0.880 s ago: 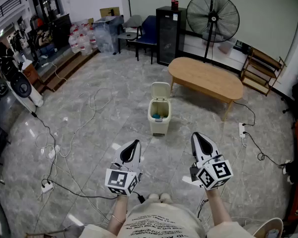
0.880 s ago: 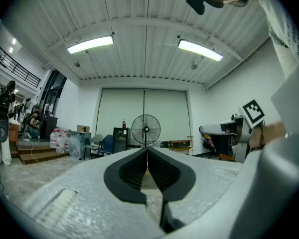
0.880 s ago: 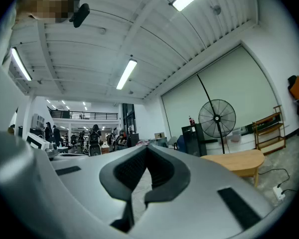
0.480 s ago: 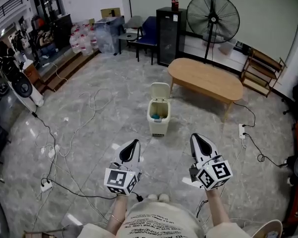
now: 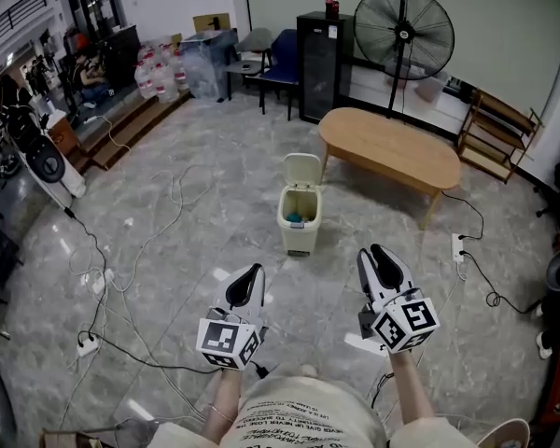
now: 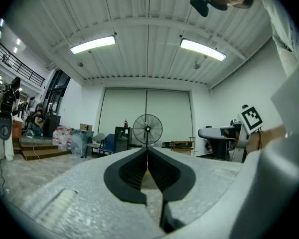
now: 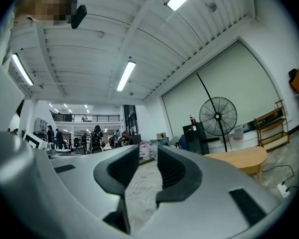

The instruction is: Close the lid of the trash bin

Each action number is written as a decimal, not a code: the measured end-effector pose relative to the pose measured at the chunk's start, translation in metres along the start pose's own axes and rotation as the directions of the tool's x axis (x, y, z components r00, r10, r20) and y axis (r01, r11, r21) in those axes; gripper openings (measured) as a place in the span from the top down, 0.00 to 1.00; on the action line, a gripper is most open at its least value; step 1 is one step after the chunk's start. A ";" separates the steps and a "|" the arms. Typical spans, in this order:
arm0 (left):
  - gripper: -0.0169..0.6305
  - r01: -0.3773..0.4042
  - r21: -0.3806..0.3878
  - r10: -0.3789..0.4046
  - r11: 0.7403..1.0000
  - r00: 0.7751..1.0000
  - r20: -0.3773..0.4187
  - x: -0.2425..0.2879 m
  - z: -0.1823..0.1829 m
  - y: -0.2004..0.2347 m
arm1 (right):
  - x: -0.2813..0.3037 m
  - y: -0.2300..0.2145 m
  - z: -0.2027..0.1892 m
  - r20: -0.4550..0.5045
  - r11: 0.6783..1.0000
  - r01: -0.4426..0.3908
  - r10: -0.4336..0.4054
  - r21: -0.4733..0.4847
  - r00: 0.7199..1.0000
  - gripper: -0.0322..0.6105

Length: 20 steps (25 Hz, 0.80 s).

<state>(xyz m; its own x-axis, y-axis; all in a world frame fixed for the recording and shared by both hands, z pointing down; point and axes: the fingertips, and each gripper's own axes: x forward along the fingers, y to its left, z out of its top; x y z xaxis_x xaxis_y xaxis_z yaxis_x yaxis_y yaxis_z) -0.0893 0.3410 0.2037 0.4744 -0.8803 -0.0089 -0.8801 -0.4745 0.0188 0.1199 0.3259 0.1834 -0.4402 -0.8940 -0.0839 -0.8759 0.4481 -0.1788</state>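
A cream trash bin (image 5: 299,220) stands on the grey stone floor ahead of me, in the middle of the head view. Its lid (image 5: 301,169) is raised upright at the back, and some rubbish shows inside. Both grippers are held level, short of the bin and apart from it. My left gripper (image 5: 251,271) is to the bin's near left; its pads (image 6: 139,166) meet with nothing between them. My right gripper (image 5: 379,251) is to the near right, and its jaws (image 7: 148,159) stand a little apart and empty. The bin shows in neither gripper view.
An oval wooden table (image 5: 388,147) stands behind the bin to the right, with a big standing fan (image 5: 403,26) and a black cabinet (image 5: 322,54) beyond. Cables (image 5: 159,222) trail over the floor at left, and a power strip (image 5: 457,246) lies at right.
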 end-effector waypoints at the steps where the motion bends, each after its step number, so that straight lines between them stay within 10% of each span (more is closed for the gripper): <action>1: 0.94 -0.003 -0.003 0.003 1.000 1.000 -0.003 -0.001 -0.002 -0.001 | 0.000 -0.002 -0.001 0.000 1.000 0.000 0.000 0.009 1.000 0.77; 7: 0.94 -0.003 -0.005 0.003 1.000 1.000 -0.009 0.006 -0.002 -0.002 | 0.004 -0.013 -0.008 -0.032 1.000 0.007 -0.006 0.017 0.999 0.57; 20: 0.94 -0.009 -0.027 0.008 1.000 0.999 -0.040 0.072 -0.022 0.035 | 0.073 -0.049 -0.037 -0.114 1.000 0.014 -0.013 0.004 0.993 0.50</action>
<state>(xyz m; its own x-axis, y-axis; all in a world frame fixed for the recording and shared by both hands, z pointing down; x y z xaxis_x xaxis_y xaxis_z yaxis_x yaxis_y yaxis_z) -0.0859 0.2610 0.2261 0.4682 -0.8831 0.0317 -0.8832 -0.4666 0.0462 0.1234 0.2393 0.2226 -0.4482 -0.8934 0.0307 -0.8811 0.4357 -0.1841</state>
